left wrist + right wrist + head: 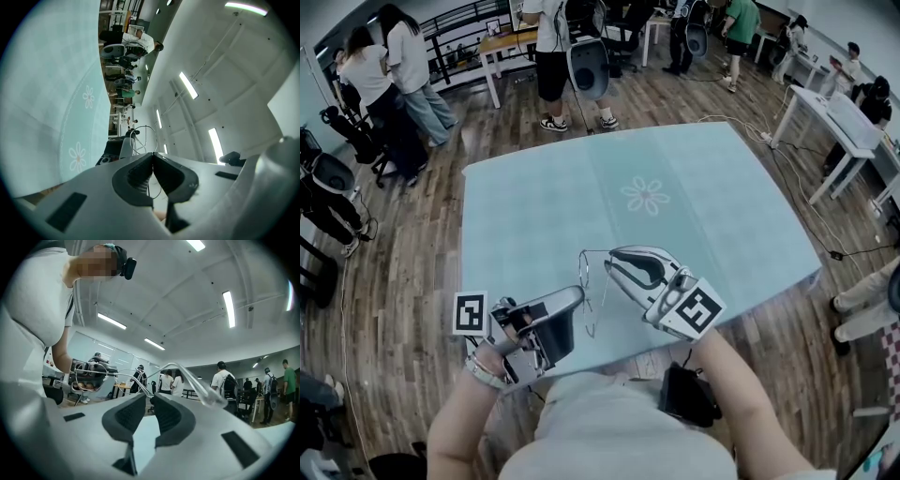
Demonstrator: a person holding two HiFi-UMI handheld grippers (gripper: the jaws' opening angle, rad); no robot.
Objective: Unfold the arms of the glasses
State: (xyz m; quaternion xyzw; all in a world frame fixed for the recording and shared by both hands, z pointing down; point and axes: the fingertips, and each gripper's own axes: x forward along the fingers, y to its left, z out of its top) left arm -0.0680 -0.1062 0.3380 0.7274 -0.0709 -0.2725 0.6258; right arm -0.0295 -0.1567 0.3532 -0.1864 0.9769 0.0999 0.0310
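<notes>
Thin wire-framed glasses [587, 281] hang above the near edge of the pale blue table [703, 206], held between my two grippers. My left gripper [578, 296] is shut on the frame; in the left gripper view its jaws [152, 155] meet on the wire, and the lens loops [144, 126] stick out beyond them. My right gripper [609, 264] comes in from the right at one arm. In the right gripper view [149, 398] its tips stand slightly apart. The arm crosses them without being pressed, and its clear end [208, 393] points right. The left gripper [86, 376] shows behind.
The table's cloth bears a white flower print [645, 195]. Several people [553, 47] stand beyond its far side among desks and chairs. A white desk [839, 122] is at the right. A black pouch [686, 394] hangs at the person's waist.
</notes>
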